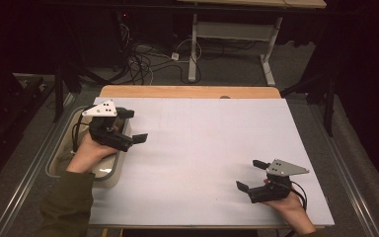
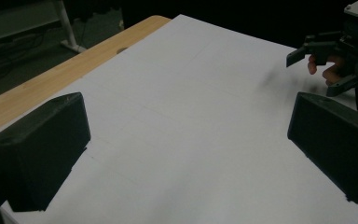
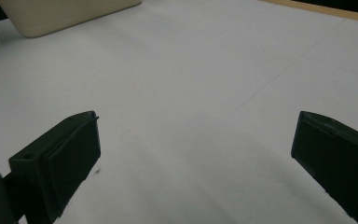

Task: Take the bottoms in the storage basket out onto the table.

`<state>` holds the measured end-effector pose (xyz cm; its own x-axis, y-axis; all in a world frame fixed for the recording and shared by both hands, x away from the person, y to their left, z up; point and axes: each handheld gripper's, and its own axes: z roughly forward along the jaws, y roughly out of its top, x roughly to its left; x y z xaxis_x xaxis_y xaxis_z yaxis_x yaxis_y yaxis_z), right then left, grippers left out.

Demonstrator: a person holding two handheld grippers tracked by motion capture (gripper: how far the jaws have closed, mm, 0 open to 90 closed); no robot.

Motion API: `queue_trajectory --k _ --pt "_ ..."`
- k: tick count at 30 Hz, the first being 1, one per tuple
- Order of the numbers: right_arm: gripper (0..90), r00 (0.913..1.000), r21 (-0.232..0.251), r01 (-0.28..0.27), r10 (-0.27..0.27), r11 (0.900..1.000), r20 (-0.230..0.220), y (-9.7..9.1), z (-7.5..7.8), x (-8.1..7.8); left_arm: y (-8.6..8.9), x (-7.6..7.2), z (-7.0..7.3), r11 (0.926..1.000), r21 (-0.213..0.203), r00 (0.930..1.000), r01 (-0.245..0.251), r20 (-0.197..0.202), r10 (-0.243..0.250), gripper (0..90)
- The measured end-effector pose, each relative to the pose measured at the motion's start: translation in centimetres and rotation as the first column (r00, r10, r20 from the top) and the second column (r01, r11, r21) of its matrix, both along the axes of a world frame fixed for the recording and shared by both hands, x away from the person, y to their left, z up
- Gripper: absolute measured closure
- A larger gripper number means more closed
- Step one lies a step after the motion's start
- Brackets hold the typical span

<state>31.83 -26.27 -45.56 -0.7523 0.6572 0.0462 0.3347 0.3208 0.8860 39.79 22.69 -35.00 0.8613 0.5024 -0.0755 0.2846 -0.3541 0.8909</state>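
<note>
1. Bin (image 1: 109, 174): the thing nearest the grippers is a beige plastic bin standing at the left edge of the table, partly beyond the white sheet (image 1: 207, 148). In the high view the person's left hand and forearm lie across it.
2. Right gripper (image 1: 251, 175): held low over the near right part of the white sheet, well apart from the bin. Its jaws stand wide apart with nothing between them; the right gripper view shows bare sheet in the gap.
3. Left gripper (image 1: 133, 126): held over the left edge of the sheet, just beside and partly above the bin. Its jaws are spread wide and hold nothing; the left gripper view shows bare sheet between them.
4. Relative position: the bin lies behind and below the left gripper, not between its jaws. In the right gripper view a corner of the bin (image 3: 70, 16) shows at the far upper left, across the sheet.
5. Table (image 1: 187, 92): a wooden strip of it shows beyond the far edge of the sheet.
6. Floor beyond: a tangle of cables (image 1: 143, 59) and the white legs of a second table (image 1: 193, 47).
</note>
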Motion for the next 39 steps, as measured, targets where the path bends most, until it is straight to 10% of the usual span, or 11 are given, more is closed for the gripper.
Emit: queue_trajectory --k 19,39 --pt "2.7 0.9999 -0.002 0.015 -0.015 0.9999 -0.005 -0.1 -0.3 0.0 3.7 -0.4 -0.5 0.993 0.025 0.9933 -0.116 0.009 0.116 0.0" --pt "2.8 0.9997 0.025 0.022 -0.022 0.9994 -0.004 -0.1 -0.1 0.0 8.2 -0.2 -1.1 0.966 0.047 0.9671 -0.254 0.006 0.254 0.0"
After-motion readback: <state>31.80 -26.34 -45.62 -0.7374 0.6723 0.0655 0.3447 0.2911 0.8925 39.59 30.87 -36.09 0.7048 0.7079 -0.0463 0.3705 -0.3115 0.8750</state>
